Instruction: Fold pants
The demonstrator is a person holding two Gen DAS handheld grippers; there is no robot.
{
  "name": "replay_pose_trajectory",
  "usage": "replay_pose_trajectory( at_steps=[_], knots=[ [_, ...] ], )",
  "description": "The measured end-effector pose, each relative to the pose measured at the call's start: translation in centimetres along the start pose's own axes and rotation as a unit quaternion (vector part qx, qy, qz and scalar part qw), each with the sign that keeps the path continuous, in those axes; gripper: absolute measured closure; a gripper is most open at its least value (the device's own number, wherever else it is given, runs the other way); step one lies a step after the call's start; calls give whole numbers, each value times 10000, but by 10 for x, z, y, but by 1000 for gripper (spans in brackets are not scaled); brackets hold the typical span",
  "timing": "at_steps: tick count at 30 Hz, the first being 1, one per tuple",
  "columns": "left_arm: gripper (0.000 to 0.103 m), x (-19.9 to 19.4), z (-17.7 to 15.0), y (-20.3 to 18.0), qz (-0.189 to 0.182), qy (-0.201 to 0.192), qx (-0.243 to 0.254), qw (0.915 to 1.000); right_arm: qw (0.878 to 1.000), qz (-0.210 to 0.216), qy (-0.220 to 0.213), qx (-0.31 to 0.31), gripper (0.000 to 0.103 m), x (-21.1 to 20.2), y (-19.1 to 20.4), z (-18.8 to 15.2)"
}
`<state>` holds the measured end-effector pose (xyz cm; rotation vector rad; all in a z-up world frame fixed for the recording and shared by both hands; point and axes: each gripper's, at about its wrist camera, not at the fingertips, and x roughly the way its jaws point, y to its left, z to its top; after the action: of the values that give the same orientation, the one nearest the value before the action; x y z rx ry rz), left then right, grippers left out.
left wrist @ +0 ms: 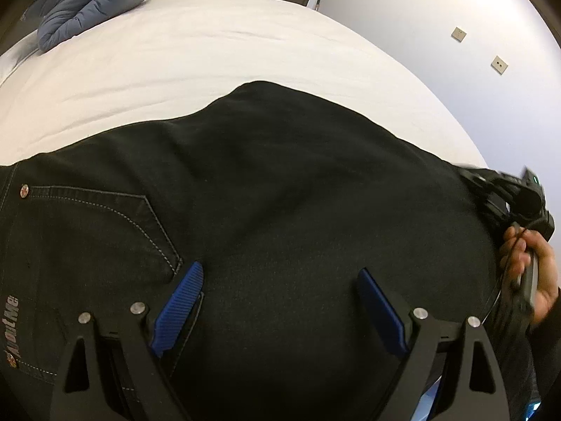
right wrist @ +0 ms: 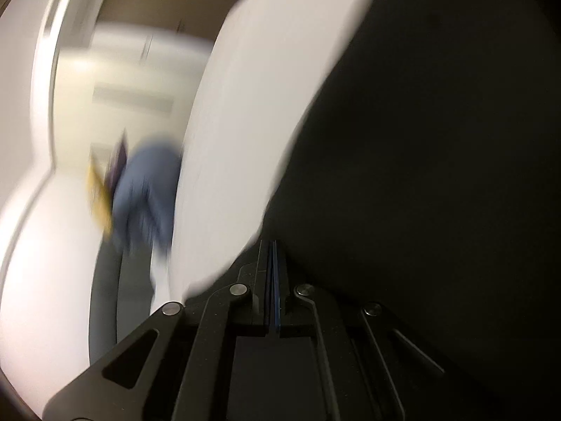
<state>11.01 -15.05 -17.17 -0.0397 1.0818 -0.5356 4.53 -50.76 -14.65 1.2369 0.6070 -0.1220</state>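
Note:
Black jeans (left wrist: 280, 193) lie spread on a white bed (left wrist: 210, 52), with a stitched back pocket (left wrist: 105, 231) at the left. My left gripper (left wrist: 280, 273) is open just above the jeans, its blue pads (left wrist: 182, 298) wide apart and empty. My right gripper (left wrist: 508, 203) shows at the jeans' right edge, held by a hand. In the blurred right wrist view its jaws (right wrist: 275, 249) are shut tight at the edge of the black jeans (right wrist: 420, 175); whether cloth sits between them is hidden.
A blue-grey quilted cover (left wrist: 91, 3) lies bunched at the bed's far left corner and shows blurred in the right wrist view (right wrist: 147, 193). A white wall with two sockets (left wrist: 459, 35) runs along the bed's right side. Cupboard doors stand beyond the bed.

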Motion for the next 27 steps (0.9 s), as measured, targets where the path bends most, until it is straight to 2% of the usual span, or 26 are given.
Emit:
replay_pose_trajectory(
  at_steps=[3,4,5,6,8,9,11,12,13,15,17,18,20,21,22,23,24,25,26,27],
  knots=[
    [13,-4,0,6,-46,-27,-43,10000,9969,-176,-737,208,103,-59,-32,54],
    [13,-4,-1,7,-32,-34,-30,10000,9945,-410,-956,142,103,-73,-32,64],
    [13,-9,-3,13,-27,-44,-22,10000,9901,-691,-1211,140,97,-88,-32,72],
    [13,-11,0,14,-25,-58,-28,10000,9862,-770,-1434,296,96,-103,-37,76],
    [13,-15,3,17,-5,-68,-122,9999,9830,-356,-1659,701,96,-126,-43,75],
    [13,-17,3,15,27,-47,-204,9998,9850,-167,-1614,590,96,-128,-35,67],
    [13,-28,8,12,57,-93,-346,9993,9922,130,-1225,196,96,-119,-9,45],
    [13,-38,11,9,-26,-216,-386,9990,9948,470,-899,-16,96,-106,6,28],
    [13,-45,16,3,-120,-303,-390,9987,9951,831,-508,-151,96,-84,22,5],
    [13,-45,27,-13,-485,-352,-318,9977,9915,1171,459,-345,96,-30,44,-37],
    [13,-32,39,-32,-796,-289,-187,9962,9855,1085,1248,-376,96,25,49,-77],
    [14,-22,46,-44,-1016,-239,-106,9945,9832,991,1498,-314,96,39,45,-86],
    [16,0,56,-63,-1379,-198,43,9902,9787,932,1823,-162,96,64,31,-100],
    [18,16,61,-71,-1520,-81,57,9883,9809,656,1827,-127,102,70,17,-105],
    [27,33,67,-73,-1601,72,10,9871,9819,609,1794,-47,103,70,7,-104],
    [36,47,72,-72,-1612,197,-73,9867,9819,754,1739,63,103,71,-1,-105],
    [41,58,78,-66,-1601,223,-194,9866,9847,745,1569,111,103,65,-6,-100],
    [54,62,83,-55,-1644,171,-317,9857,9880,605,1421,65,103,64,-8,-101],
    [81,67,86,-43,-1687,192,-466,9844,9904,532,1276,64,103,64,-13,-98],
    [99,71,86,-28,-1680,275,-640,9833,9920,543,1120,192,103,59,-22,-93]
  ],
)
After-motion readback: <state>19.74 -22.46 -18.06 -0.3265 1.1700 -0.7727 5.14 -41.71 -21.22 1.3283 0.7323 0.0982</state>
